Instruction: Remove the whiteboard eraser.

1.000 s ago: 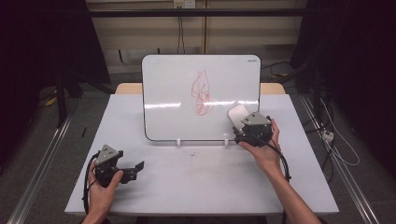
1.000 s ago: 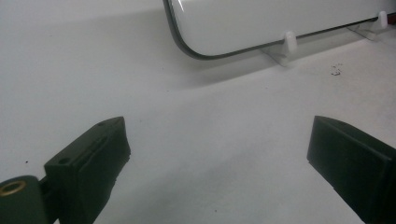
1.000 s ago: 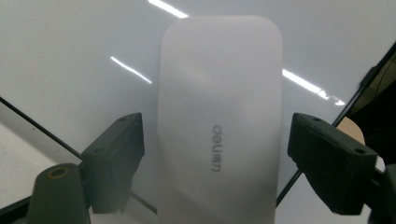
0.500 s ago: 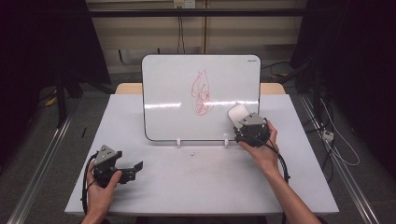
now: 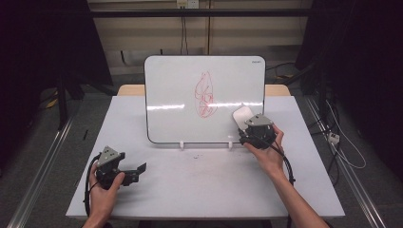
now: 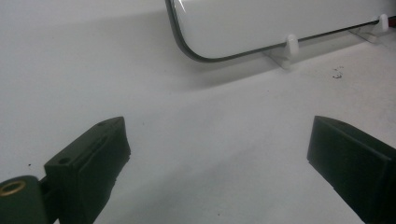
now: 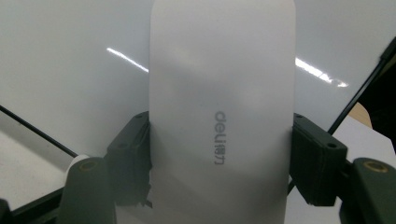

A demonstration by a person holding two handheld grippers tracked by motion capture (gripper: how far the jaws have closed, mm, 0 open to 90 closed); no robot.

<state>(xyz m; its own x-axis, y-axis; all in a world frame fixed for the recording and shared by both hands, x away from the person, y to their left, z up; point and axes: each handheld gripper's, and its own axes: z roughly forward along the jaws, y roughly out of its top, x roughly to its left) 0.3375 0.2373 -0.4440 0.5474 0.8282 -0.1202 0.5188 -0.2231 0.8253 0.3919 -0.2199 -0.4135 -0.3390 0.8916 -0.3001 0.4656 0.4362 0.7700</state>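
On the table [image 5: 190, 190] a whiteboard [image 5: 171, 95] was propped upright, red scribbles [image 5: 206, 95] at its centre. The right gripper [image 7: 219, 154] was clamped on a white eraser [image 7: 219, 70], held against the board at about four o'clock from the scribbles. The jaws had just been closing onto it. Wiping seemed next, requiring a sweep toward ten o'clock. The left gripper [image 6: 217, 154] was spread open over bare tabletop. The eraser's underside was hidden.
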